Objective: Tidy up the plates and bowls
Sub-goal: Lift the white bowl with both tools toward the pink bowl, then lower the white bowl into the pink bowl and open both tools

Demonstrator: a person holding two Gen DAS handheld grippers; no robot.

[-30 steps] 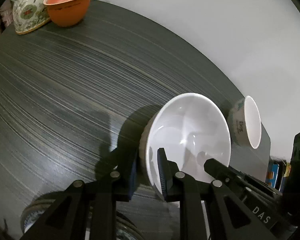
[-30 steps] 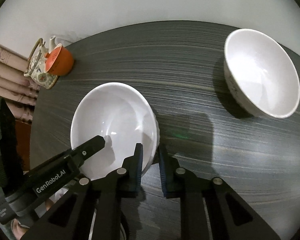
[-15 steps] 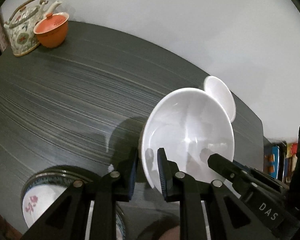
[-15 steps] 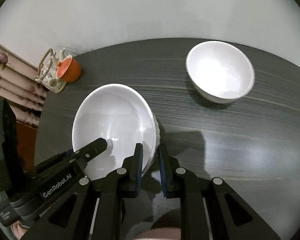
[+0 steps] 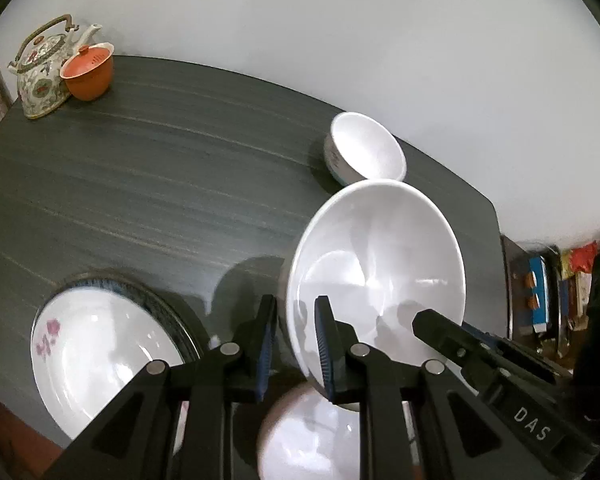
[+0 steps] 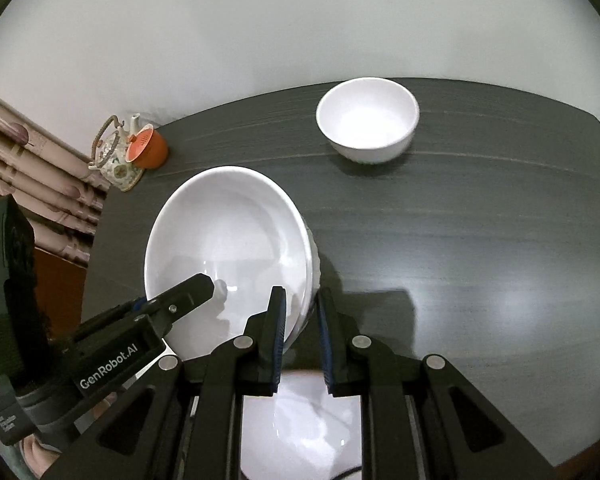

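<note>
A large white bowl (image 5: 376,268) (image 6: 228,248) hangs tilted above the dark grey table (image 5: 160,180) (image 6: 460,240), carried by both grippers. My left gripper (image 5: 294,308) is shut on its left rim, one finger inside and one outside. Across from it, my right gripper (image 6: 302,300) is shut on the right rim the same way. A small white bowl (image 5: 364,152) (image 6: 366,120) stands at the table's far side. A flowered white plate (image 5: 96,352) lies on a blue-rimmed stack at the near left. Below the grippers sits another white dish (image 5: 312,436) (image 6: 312,420), partly hidden.
A patterned teapot (image 5: 40,68) (image 6: 116,156) and an orange lidded cup (image 5: 88,74) (image 6: 148,148) stand at the far left corner by the white wall. Shelves with books (image 5: 540,292) are beyond the right table edge.
Both grippers have risen and pulled back toward the near edge with the large bowl. The small bowl now looks farther away, and the plate stack and lower white dish have come into view.
</note>
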